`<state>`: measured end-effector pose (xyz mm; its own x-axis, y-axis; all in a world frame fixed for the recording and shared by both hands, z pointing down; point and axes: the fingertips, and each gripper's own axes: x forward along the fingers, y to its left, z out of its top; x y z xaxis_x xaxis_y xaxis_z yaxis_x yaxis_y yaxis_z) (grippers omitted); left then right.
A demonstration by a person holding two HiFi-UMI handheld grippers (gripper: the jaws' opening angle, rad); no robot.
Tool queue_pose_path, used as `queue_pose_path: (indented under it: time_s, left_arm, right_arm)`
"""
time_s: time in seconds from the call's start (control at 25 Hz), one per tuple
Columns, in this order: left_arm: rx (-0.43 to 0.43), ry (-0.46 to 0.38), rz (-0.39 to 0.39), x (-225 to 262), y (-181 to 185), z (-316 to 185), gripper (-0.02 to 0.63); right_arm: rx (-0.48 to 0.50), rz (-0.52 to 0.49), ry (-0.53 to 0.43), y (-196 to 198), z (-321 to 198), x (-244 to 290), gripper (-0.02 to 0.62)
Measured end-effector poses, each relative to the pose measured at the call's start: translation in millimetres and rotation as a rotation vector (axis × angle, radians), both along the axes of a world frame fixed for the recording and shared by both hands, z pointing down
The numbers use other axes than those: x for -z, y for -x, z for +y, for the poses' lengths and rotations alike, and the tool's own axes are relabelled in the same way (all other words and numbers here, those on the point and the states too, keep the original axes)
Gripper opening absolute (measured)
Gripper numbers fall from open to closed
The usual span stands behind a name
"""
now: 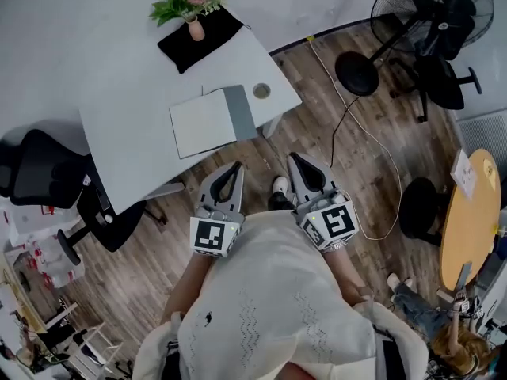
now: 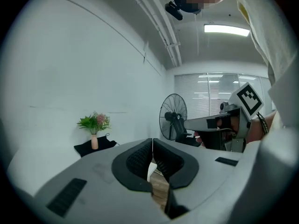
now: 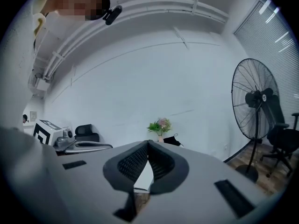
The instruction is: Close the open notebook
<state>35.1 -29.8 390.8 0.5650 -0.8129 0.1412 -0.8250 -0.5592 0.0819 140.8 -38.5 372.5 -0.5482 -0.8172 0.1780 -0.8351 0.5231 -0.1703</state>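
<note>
White laminate is forming the top of the bench point(image 1: 119, 125), smooth and rectangular, with a round grommet hole point(image 1: 261, 91) near one corner. The notebook point(image 1: 207, 122) is lying flat near the bench edge facing the person, showing a pale rectangular page with a grey-green band running along its right side. Behind it, a small vase of flowers point(image 1: 194, 6) is standing on a black cloth point(image 1: 206, 36). Over the wood-plank floor point(image 1: 142, 260), the left gripper point(image 1: 236, 165) and right gripper point(image 1: 292, 157) are hovering side by side, short of the bench and apart from the notebook, both pointing roughly level towards it. The left gripper's dark ribbed fingers point(image 2: 135, 158) and the right gripper's fingers point(image 3: 132, 163) are meeting at their tips, pressed together with nothing held between them.
</note>
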Motion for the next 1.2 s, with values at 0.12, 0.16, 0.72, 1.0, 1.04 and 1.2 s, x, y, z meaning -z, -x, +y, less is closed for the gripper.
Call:
queue_pose_path:
  time_s: [0.12,0.16,0.72,1.0,1.04,1.2]
  left_arm:
    - [0.072,-0.005,-0.009,3.1,-5.6,-12.8,0.014]
    - [0.089,-0.011,-0.025,2.6,-7.6,-17.0,0.014]
    - [0.194,0.045,-0.184,-38.4,-39.4,-49.2,0.018]
    - [0.19,0.114,-0.284,-75.4,-40.0,-64.2,0.132]
    - [0.184,0.127,-0.31,-84.3,-40.0,-66.8,0.138]
    - [0.157,0.191,-0.389,-123.3,-39.7,-73.3,0.161]
  right_arm:
    - [0.055,0.001,-0.007,-6.9,-17.4,1.6,0.002]
    - [0.068,-0.001,-0.009,-10.8,-23.1,1.7,0.002]
    - [0.134,0.002,0.038,-63.7,-87.2,-19.6,0.002]
    - [0.192,0.024,0.025,-54.0,-92.9,-17.8,0.002]
    - [0.198,0.035,0.023,-54.9,-93.0,-18.2,0.002]
    - [0.189,0.063,0.018,-63.7,-97.5,-18.2,0.002]
